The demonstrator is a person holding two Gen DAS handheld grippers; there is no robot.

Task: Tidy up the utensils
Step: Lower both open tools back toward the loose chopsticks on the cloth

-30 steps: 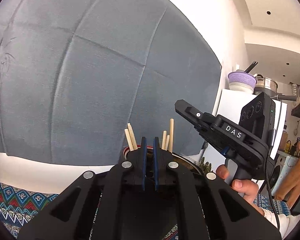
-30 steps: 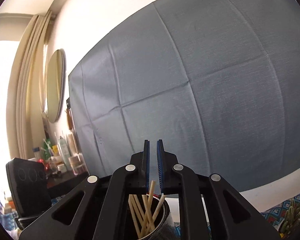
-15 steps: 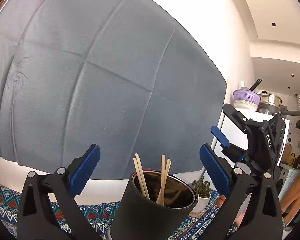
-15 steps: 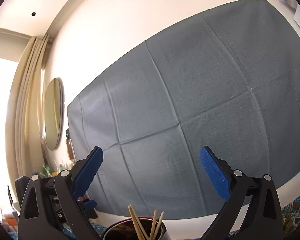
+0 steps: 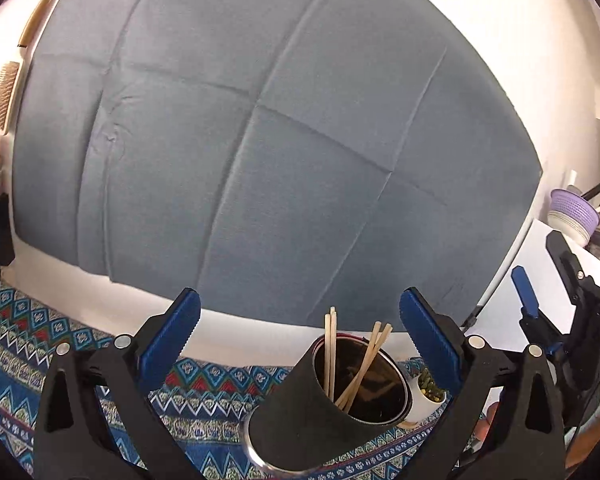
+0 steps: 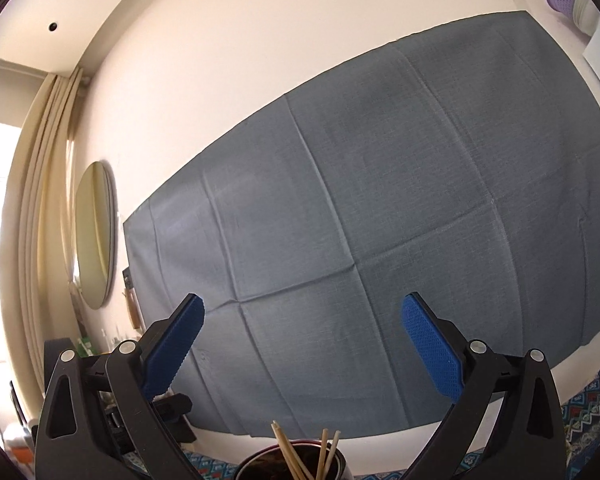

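A black cylindrical holder with a metal rim stands on a patterned blue cloth. Several wooden chopsticks stick up out of it. My left gripper is open and empty, its blue pads spread either side of the holder. In the right wrist view the holder's rim and the chopstick tips show at the bottom edge. My right gripper is open and empty above them. It also shows at the right of the left wrist view.
A grey-blue cloth hangs on the white wall behind. A small white pot with a plant stands right of the holder. A purple basket sits at far right. A round mirror and curtains are at left.
Both grippers have gone from shut to wide open and drawn back from the holder. The holder with the chopsticks now stands free on the cloth.
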